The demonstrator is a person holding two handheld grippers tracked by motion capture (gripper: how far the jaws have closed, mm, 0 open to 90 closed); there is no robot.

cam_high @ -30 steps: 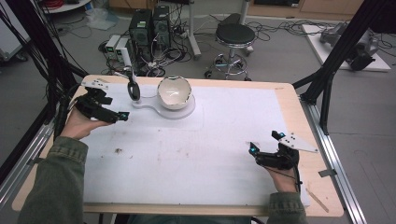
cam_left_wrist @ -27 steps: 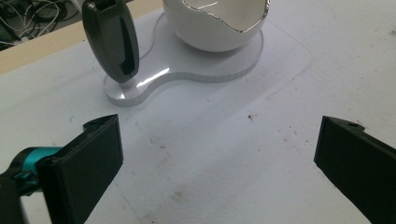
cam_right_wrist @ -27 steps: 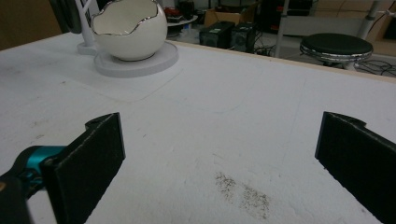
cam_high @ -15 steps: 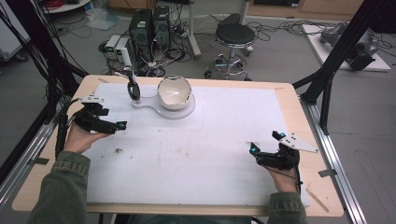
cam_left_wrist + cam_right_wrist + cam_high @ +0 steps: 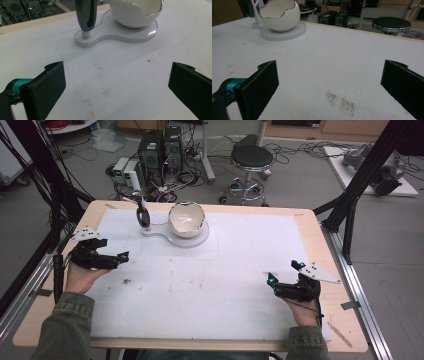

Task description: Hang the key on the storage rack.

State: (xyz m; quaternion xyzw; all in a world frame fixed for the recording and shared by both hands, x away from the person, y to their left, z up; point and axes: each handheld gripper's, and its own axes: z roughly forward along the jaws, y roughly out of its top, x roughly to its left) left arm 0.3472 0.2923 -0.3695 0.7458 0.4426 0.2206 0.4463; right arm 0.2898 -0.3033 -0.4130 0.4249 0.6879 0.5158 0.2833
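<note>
Holding two grippers, left gripper [image 5: 120, 258], right gripper [image 5: 273, 281], one bowl [image 5: 186, 218]

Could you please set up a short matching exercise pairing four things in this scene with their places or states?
Things:
1. eggshell bowl
2. left gripper
3. right gripper
4. black stool

Places or states:
A. on the floor beyond the table
B. open, near the table's right edge
C. on the white base
D. open, near the table's left edge

Pairs: 1-C, 2-D, 3-B, 4-A
</note>
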